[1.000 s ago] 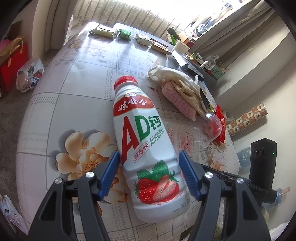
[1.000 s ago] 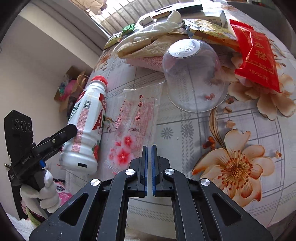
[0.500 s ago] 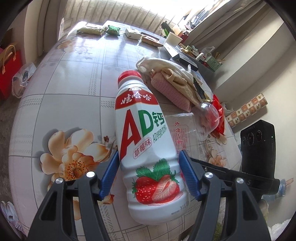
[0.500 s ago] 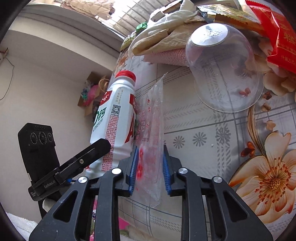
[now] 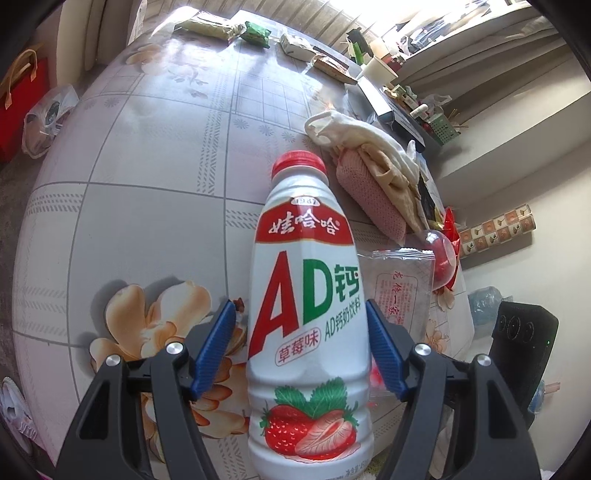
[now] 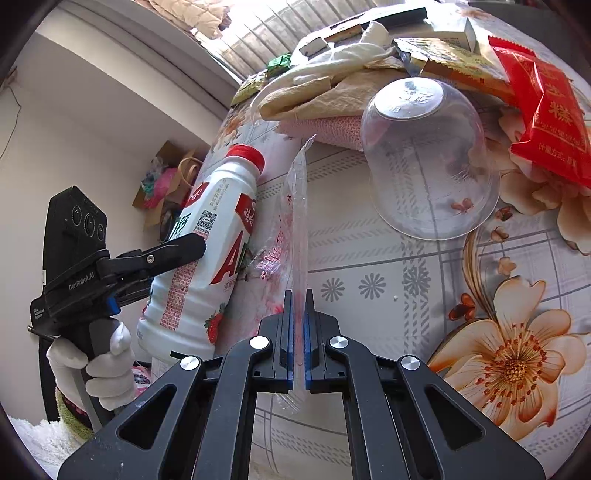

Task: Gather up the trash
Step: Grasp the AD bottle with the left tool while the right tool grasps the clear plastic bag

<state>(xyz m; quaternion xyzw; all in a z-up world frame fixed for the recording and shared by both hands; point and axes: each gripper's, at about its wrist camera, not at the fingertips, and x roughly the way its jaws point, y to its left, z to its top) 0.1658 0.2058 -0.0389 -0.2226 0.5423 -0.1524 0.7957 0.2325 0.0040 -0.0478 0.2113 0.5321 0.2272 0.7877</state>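
A white strawberry milk bottle [image 5: 306, 306] with a red cap lies at the near edge of the flowered table [image 5: 147, 177], cap pointing away. My left gripper [image 5: 299, 306] straddles its lower body. The jaws are opening, and a gap shows between the left pad [image 5: 216, 347] and the bottle. The right wrist view shows the same bottle [image 6: 207, 258] with a left finger [image 6: 173, 253] across it, held by a white-gloved hand [image 6: 107, 365]. My right gripper [image 6: 297, 295] is shut on a clear printed plastic wrapper [image 6: 293, 221], which stands on edge beside the bottle.
An upturned clear plastic bowl [image 6: 428, 155] sits right of the wrapper, a red packet [image 6: 546, 118] beyond it. A pile of cloths [image 5: 373, 177] lies mid-table. Snack packets [image 5: 255, 33] and a box [image 5: 295, 46] line the far edge. Bags [image 5: 48, 118] stand on the floor at left.
My right gripper opened around the wrapper, then shut on it and raised it on edge. My left gripper slid further along the bottle and its pads spread off the sides.
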